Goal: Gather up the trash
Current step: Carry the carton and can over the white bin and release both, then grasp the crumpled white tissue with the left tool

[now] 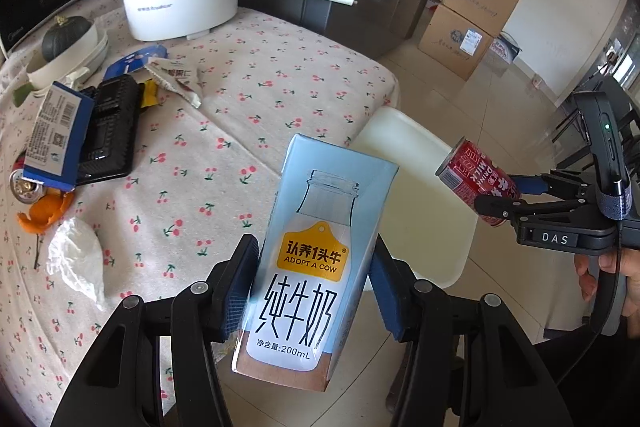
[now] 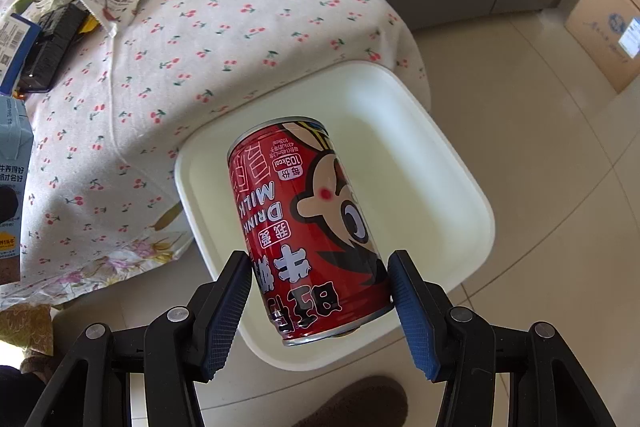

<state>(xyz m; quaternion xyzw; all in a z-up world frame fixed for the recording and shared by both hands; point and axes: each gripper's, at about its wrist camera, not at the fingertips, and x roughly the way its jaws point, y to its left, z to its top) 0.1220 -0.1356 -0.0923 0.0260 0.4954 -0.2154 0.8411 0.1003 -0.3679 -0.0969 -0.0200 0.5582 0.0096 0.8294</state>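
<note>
Red milk can (image 2: 310,227) sits clamped between the right gripper (image 2: 320,301) fingers, hanging over the white bin (image 2: 460,167) on the tiled floor (image 2: 560,267), well inside its rim. Left gripper (image 1: 314,285) clenches the pale-blue milk carton (image 1: 316,259) beyond the edge of the cherry-print tablecloth (image 1: 240,99), the bin ahead of its fingertips. Orange peel (image 1: 48,213) and a crumpled tissue (image 1: 80,259) lie left of them.

The left gripper (image 1: 314,283) is clamped on a milk carton (image 1: 316,255). The right gripper (image 2: 320,307) is closed around a red can (image 2: 308,227), held by a hand (image 1: 616,279).
</note>
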